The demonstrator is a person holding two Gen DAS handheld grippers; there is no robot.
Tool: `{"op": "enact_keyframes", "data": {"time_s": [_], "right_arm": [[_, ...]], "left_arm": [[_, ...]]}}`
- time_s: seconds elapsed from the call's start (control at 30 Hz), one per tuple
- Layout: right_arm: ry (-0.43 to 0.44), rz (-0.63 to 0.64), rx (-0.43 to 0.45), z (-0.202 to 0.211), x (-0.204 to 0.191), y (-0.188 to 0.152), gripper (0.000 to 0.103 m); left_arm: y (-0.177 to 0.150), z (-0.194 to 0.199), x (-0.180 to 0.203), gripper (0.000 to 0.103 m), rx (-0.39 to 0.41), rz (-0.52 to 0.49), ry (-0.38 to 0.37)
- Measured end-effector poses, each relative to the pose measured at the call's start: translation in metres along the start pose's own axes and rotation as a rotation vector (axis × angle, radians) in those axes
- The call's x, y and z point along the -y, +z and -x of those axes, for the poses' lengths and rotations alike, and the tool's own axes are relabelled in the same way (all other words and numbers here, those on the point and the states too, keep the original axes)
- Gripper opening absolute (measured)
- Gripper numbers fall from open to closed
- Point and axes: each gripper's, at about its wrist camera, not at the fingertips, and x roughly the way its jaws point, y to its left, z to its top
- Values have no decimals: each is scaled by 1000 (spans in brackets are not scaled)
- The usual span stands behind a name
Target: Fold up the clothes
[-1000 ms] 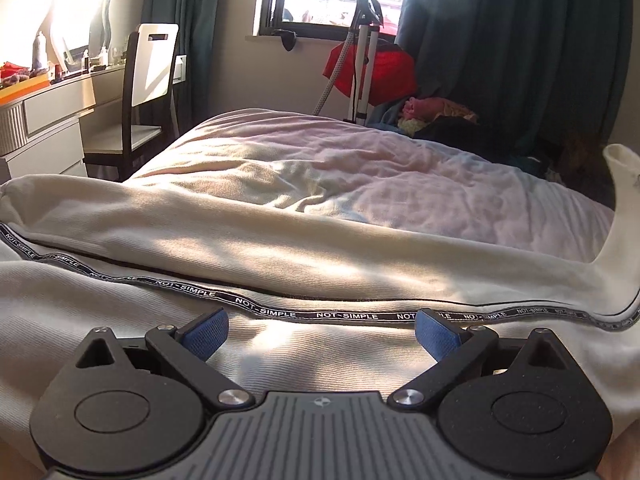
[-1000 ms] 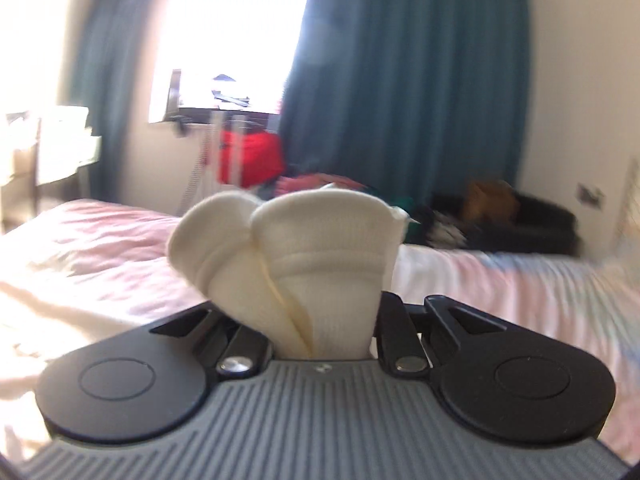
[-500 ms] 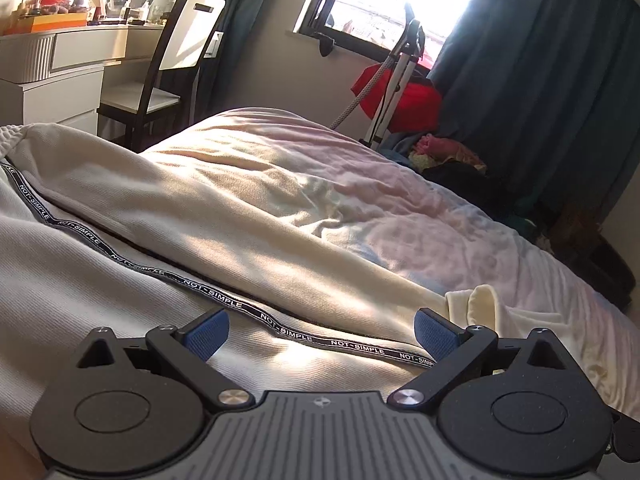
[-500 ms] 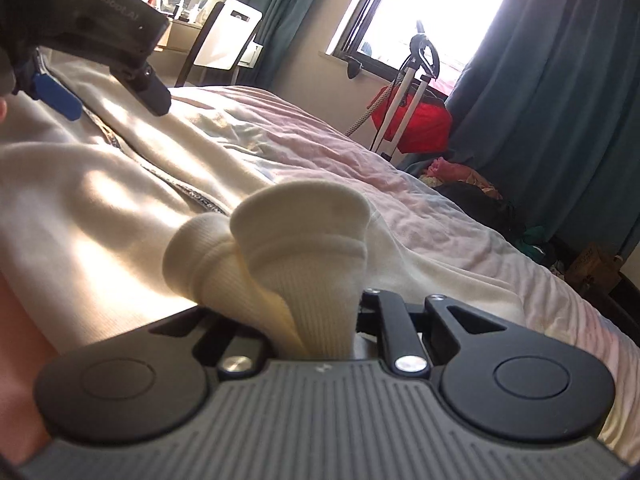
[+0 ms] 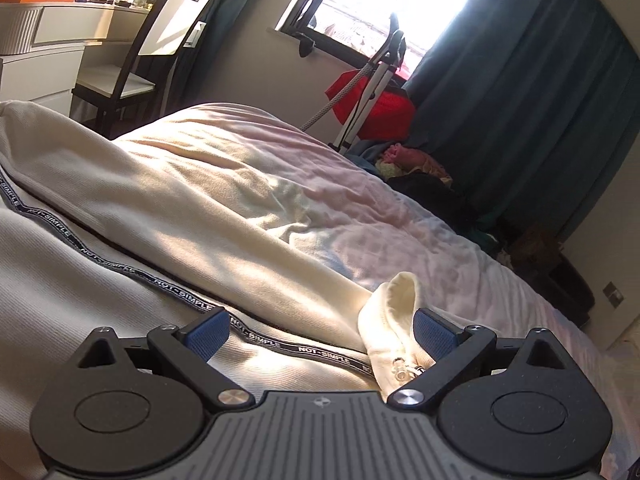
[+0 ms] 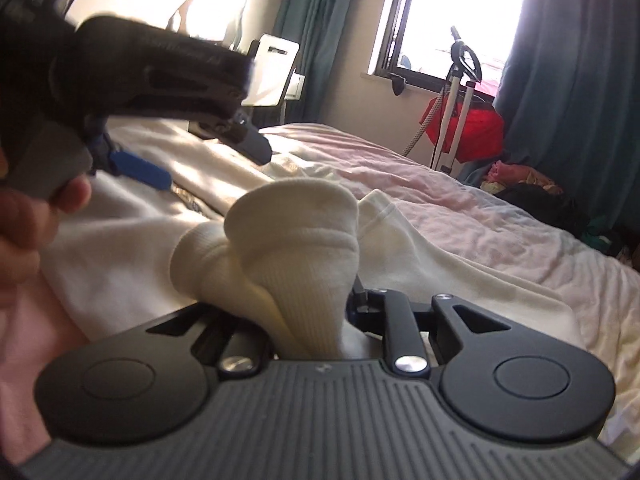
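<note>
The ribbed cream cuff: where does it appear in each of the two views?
Left wrist: ribbed cream cuff low right of centre, beside the right blue pad.
Right wrist: cuff at centre, clamped in the right gripper.
Shared landmark: red bag under the window.

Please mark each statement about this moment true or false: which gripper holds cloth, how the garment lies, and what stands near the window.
1. The right gripper is shut on a ribbed cream cuff. True.
2. The left gripper is shut on the trim. False: its jaws stand open over the cream garment.
3. The black trim reads NOT-SIMPLE. True.
4. The garment hangs on the chair. False: it lies on the bed.
</note>
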Motion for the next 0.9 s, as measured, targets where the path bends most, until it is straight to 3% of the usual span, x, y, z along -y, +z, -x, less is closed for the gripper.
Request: {"op": "enact_keyframes", "data": {"time_s": [0.13,0.2,0.27,0.37,0.4,0.43,0.57,0.63,0.77,0.9], "right_arm": [[-9,-98,40,8,14,6,20],[0,-5,1,3,4,2,21],[8,87,-36,-1,-6,-2,30],[10,201,-57,8,-22,-3,56],[23,219,-74,10,-24,-1,80],[36,229,-88,14,-26,0,92],[60,272,-148,37,-30,5,93],[58,231,-146,53,-24,11,93],[10,26,-120,76,11,23,93],[-95,-191,-120,65,64,24,93]], "left_arm": [[-3,-9,-6,99,-94,115,-220],[-7,-15,-6,100,-137,139,-292],[-12,-22,-6,100,-183,159,-333],[-18,-32,-7,100,-232,175,-357],[-18,-34,-7,100,-239,173,-355],[-18,-36,-8,100,-246,172,-352],[-15,-46,-9,102,-284,181,-352],[-11,-52,-5,102,-296,157,-344],[6,-64,6,99,-288,59,-317],[24,-96,11,99,-304,32,-292]]}}
